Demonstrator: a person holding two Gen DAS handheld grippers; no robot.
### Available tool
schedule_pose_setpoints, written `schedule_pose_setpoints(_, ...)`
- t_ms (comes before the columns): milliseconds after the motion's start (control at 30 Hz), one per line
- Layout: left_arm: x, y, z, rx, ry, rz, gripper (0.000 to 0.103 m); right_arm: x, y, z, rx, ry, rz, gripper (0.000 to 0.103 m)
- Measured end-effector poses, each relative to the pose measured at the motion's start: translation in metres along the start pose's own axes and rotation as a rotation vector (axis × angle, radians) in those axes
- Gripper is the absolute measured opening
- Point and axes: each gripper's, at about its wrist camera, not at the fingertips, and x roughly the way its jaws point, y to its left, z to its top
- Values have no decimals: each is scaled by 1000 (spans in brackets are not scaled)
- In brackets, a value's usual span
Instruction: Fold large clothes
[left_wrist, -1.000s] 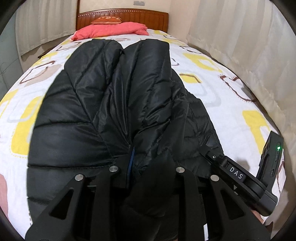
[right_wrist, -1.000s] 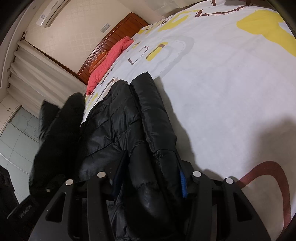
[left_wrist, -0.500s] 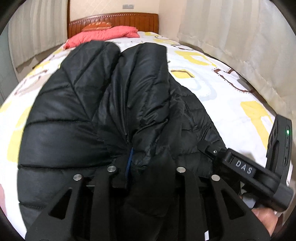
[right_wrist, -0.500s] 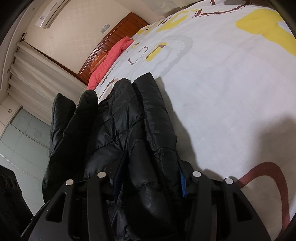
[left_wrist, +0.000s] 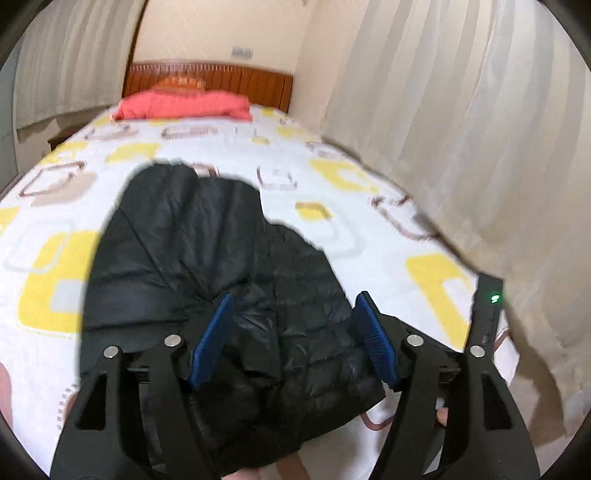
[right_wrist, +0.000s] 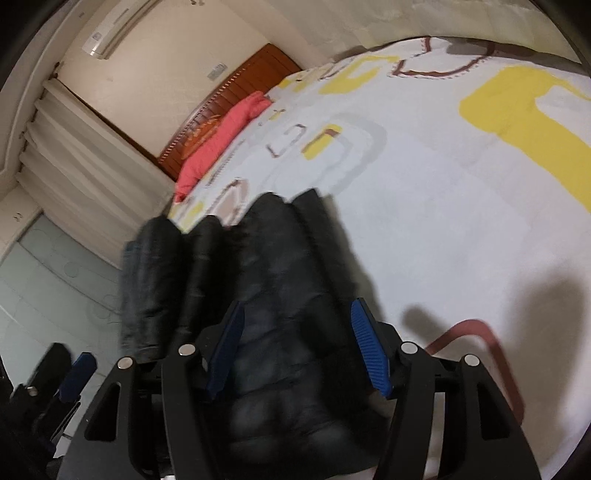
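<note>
A black puffer jacket (left_wrist: 207, 258) lies folded on the patterned bedspread (left_wrist: 332, 155), its sleeves laid along its length. My left gripper (left_wrist: 293, 334) hovers above the jacket's near end, its jaws opening. Its blue pads (left_wrist: 212, 339) stand clear of the fabric. In the right wrist view the jacket (right_wrist: 280, 266) runs away from my right gripper (right_wrist: 297, 352). Those jaws are opening too, with the jacket's near end in the gap and the pads (right_wrist: 369, 356) not pressing it. The right gripper's body (left_wrist: 487, 314) shows at the right edge, and the left gripper (right_wrist: 74, 376) at the lower left.
A red pillow (left_wrist: 184, 105) lies against the wooden headboard (left_wrist: 207, 79) at the far end. Pale curtains (left_wrist: 461, 129) hang close along the bed's right side. An air conditioner (right_wrist: 110, 31) sits high on the wall. The bedspread (right_wrist: 461, 221) stretches right of the jacket.
Both grippers were shut on the jacket's near end and have let go, their jaws spreading. Both have risen and pulled back. The lifted jacket has dropped flat onto the bed.
</note>
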Motion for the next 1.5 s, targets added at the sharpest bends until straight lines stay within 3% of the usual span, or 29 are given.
schedule_pose_setpoints(200,-33,66,8,-159,-77,59,73,8,35,-6,19,33,120,67)
schedule_pose_setpoints(433,-15,165,-22,-419,9,114,73,53,69,-20,50,152,224,71)
schedule_pose_setpoints(600,3,199,-48,-528,75,110,73,70,89,-31,-25,181,186,74)
schedule_pose_setpoints(633,3,201,-50,-529,79,109,73,71,92,-33,-57,183,165,64)
schedule_pose_setpoints(667,4,200,-50,-522,78,103,73,71,93,-34,-73,178,151,44)
schedule_pose_setpoints(767,5,188,-45,-468,66,104,73,66,89,-32,-74,161,143,25)
schedule_pose_setpoints(967,19,161,-31,-386,60,49,73,33,60,-9,-40,54,99,20)
schedule_pose_setpoints(1233,62,125,-38,-320,154,0,73,22,5,0,23,29,25,20)
schedule_pose_setpoints(1500,96,105,-43,-195,224,126,74,42,-25,-2,66,65,70,20)
